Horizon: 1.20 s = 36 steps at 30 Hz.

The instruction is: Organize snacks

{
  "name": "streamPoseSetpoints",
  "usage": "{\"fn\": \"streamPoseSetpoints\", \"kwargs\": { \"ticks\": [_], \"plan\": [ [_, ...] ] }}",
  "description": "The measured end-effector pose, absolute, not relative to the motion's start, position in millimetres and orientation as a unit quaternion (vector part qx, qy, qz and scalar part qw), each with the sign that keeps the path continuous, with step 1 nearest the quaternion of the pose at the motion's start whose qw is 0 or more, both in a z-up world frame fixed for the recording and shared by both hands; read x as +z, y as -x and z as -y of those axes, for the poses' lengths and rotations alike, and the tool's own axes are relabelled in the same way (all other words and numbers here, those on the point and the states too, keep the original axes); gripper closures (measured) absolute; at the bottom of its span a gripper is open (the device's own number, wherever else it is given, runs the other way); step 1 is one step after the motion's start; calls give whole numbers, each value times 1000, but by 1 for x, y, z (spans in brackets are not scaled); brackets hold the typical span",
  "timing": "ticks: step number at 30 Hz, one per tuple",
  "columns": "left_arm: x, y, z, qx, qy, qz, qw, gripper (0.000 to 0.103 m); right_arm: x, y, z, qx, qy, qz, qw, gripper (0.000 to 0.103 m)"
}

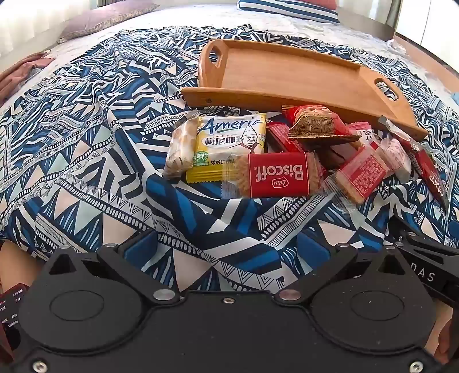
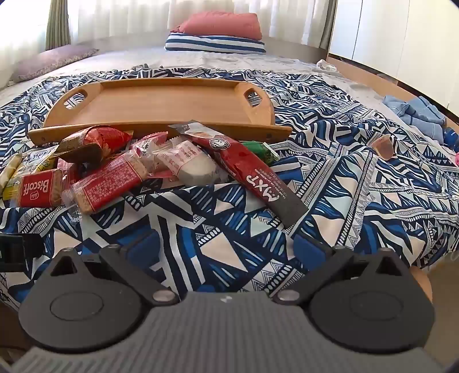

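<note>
The left gripper (image 1: 229, 244) hangs over the patterned blue-and-white bedspread (image 1: 86, 172), its blue-padded jaws spread wide with only cloth between them. The right gripper (image 2: 229, 244) does the same further along the spread, jaws fully apart and holding nothing.

The wooden tray (image 1: 287, 74) serves as the landmark. Everything to be sorted lies in a loose heap on the bedspread just in front of the tray's near rim, between the tray and the two grippers. Nearest the left gripper is a red Biscoff packet (image 1: 278, 175), lying flat with its lettering upside down. Touching it on the far side is a yellow cracker packet (image 1: 229, 140), and beside that a pale clear-wrapped biscuit (image 1: 180, 152). A second red biscuit packet (image 2: 109, 180), printed with small text, sits next to the Biscoff one. Nearest the right gripper is a long red-and-black stick packet (image 2: 258, 175), lying diagonally with its far end against the tray's rim. A white clear-wrapped cake (image 2: 192, 163) is tucked beside it, and a small green packet (image 2: 261, 150) peeks out behind it. Closest to the tray, a red-and-gold wrapped sweet (image 2: 97, 140) rests on top of the heap, touching the rim.

The tray itself holds nothing. Beyond it lie a striped pillow (image 2: 215, 43) topped by a red cushion (image 2: 223, 25).
</note>
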State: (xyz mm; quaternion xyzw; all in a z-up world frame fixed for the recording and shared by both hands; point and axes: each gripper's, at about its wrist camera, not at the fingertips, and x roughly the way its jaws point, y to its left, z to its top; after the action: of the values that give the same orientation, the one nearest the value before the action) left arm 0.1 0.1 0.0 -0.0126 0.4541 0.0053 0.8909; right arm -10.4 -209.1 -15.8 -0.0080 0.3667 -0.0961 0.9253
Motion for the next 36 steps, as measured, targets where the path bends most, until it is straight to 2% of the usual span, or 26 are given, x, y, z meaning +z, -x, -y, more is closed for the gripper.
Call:
{"fn": "streamPoseSetpoints", "kwargs": {
  "ticks": [36],
  "plan": [
    [-2,-1,1,10,4,-451,892,0,-15,11,207,-96,16,-367,925,0]
  ]
}}
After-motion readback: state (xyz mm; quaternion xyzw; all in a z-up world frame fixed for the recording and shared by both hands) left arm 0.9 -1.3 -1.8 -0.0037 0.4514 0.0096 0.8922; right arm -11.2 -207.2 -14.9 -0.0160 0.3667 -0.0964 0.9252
